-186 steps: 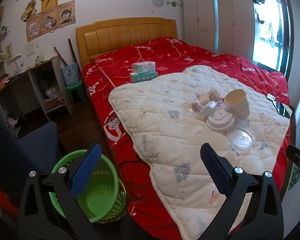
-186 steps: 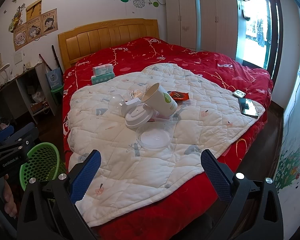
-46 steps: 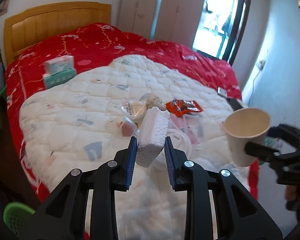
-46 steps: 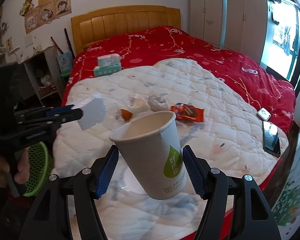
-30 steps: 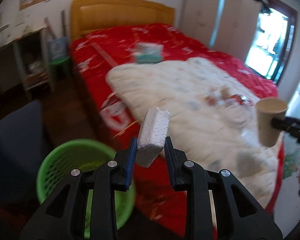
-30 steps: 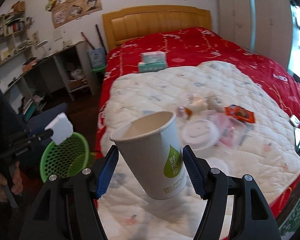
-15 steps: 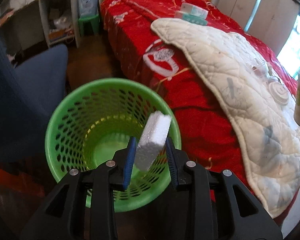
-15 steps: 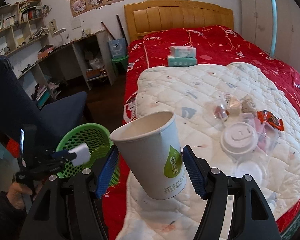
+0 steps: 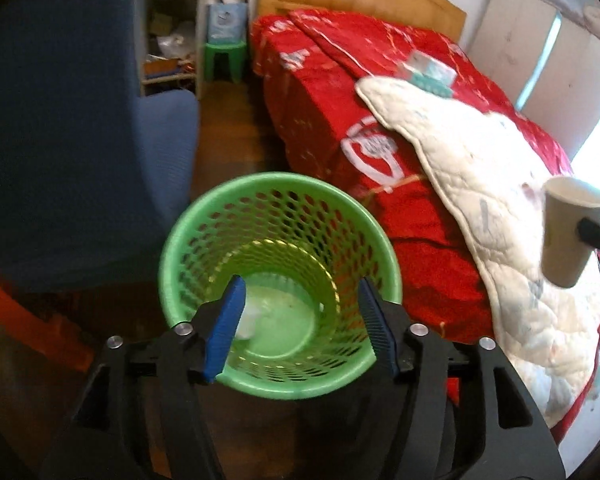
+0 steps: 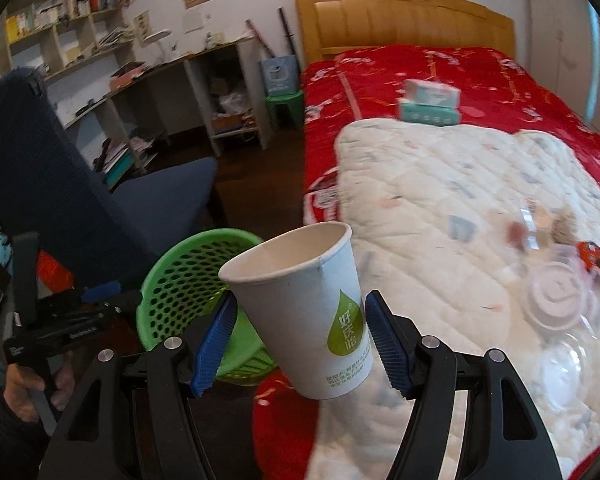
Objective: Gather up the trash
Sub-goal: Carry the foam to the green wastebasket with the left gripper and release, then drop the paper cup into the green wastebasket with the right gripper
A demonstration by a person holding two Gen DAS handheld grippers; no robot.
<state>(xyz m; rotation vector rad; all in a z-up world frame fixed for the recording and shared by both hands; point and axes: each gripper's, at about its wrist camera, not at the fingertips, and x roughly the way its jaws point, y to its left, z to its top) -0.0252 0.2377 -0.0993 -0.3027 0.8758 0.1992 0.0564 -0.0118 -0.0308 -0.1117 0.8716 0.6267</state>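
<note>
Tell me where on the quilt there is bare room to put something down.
The white quilt lies bare between the tissue boxes near the headboard and the litter by the round white lid. Around that lid it is crowded with wrappers and clear plastic. The strip near the paper cup looks open too.

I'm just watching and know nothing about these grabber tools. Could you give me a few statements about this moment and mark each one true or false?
1. The left gripper is open above the green basket. True.
2. The right gripper holds nothing. False: it is shut on a paper cup.
3. A white foam piece lies at the bottom of the basket. True.
4. The cup is already inside the basket. False: it is held in the air beside the bed.
5. The tissue boxes sit on the floor. False: they sit on the bed.
</note>
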